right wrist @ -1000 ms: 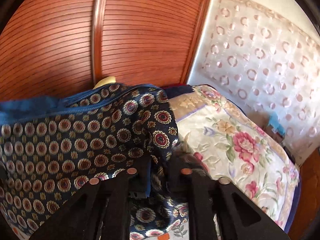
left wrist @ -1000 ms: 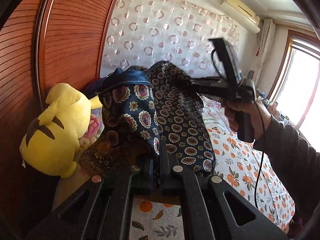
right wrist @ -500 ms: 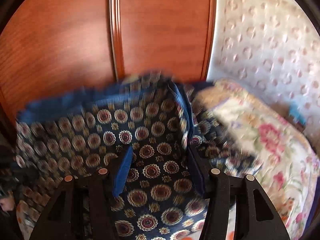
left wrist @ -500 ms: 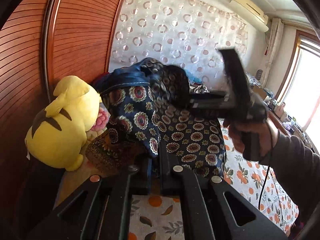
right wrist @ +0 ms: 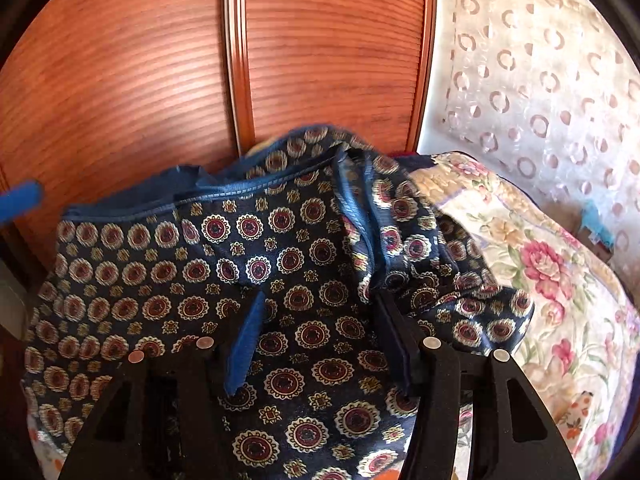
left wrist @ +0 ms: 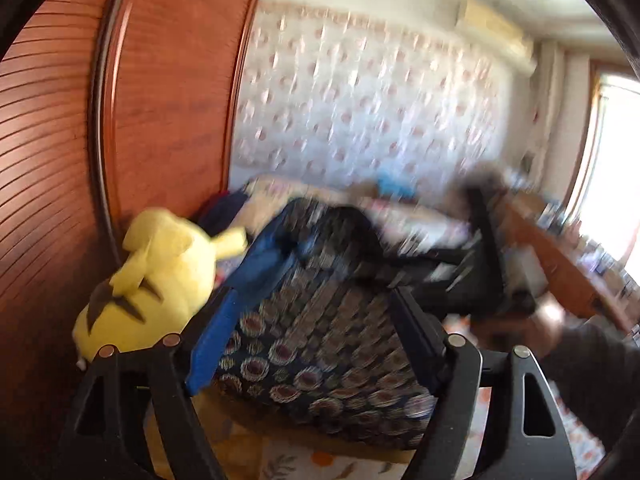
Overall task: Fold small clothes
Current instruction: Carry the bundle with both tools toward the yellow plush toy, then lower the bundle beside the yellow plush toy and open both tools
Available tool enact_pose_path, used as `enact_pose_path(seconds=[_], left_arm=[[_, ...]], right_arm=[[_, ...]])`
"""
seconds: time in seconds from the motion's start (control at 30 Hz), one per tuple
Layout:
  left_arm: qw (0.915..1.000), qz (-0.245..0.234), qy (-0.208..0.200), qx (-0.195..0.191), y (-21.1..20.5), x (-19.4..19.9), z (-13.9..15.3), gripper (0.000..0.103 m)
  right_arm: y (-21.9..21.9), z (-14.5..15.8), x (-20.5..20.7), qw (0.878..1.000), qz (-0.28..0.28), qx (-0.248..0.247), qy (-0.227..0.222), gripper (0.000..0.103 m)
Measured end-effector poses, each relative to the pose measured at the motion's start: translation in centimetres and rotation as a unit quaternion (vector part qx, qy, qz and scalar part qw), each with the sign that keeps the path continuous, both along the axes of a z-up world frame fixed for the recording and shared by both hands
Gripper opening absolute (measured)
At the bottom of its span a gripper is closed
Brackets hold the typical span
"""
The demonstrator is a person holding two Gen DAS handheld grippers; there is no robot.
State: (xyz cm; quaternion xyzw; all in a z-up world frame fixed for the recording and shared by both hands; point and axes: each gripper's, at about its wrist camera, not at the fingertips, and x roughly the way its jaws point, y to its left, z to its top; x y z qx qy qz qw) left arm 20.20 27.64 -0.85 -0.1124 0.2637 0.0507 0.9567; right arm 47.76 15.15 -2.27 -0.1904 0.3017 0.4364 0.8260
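The small garment (left wrist: 320,344) is dark blue with round medallion prints and a plain blue hem. In the left wrist view it lies slumped on the bed. My left gripper (left wrist: 312,292) has its jaws opening wide over it, and neither pad presses the cloth. This view is blurred. In the right wrist view the garment (right wrist: 180,272) spreads under my right gripper (right wrist: 320,296), which is open and straddles the cloth without pinching it. A person's hand holds the right gripper (left wrist: 480,264) at the right of the left wrist view.
A yellow plush toy (left wrist: 160,280) leans against the ribbed wooden panel (left wrist: 160,100) at the left. A folded floral quilt (right wrist: 540,272) lies right of the garment. A ring-patterned curtain (right wrist: 540,100) hangs behind. The bed sheet (left wrist: 320,460) has orange flowers.
Both grippers were shut on the raised garment. The right one opened first, then the left. The cloth has dropped and now lies lower on the bed.
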Motion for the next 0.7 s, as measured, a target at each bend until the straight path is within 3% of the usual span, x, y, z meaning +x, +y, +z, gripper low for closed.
enact_pose_path(seconds=[0.07, 0.2, 0.4, 0.47, 0.6, 0.7], left_arm=[[0.9991, -0.006, 0.041, -0.003, 0.1, 0.9, -2.3, 0.078], [0.9966, 0.001, 0.082, -0.008, 0.5, 1.1, -5.3, 0.078], [0.9951, 0.017, 0.094, -0.027, 1.5, 0.4, -6.8, 0.078], [0.9949, 0.018, 0.095, -0.03, 1.6, 0.2, -7.0, 0.078], [0.9954, 0.018, 0.09, -0.026, 1.3, 0.3, -7.0, 0.078], [0.9956, 0.02, 0.088, -0.025, 1.2, 0.4, -6.8, 0.078]], right_arm=[[-0.5, 0.4, 1.0, 1.0, -0.002, 0.007, 0.012, 0.058], [-0.3, 0.8, 3.0, 1.0, -0.003, 0.022, 0.021, 0.058], [2.4, -1.0, 7.4, 0.999, -0.022, -0.004, 0.029, 0.059], [1.9, -0.6, 8.5, 0.999, -0.035, 0.011, 0.036, 0.059], [-0.7, 1.4, 8.5, 0.996, -0.07, 0.048, 0.018, 0.06], [-2.5, 2.9, 7.4, 0.992, -0.107, 0.047, -0.049, 0.06]])
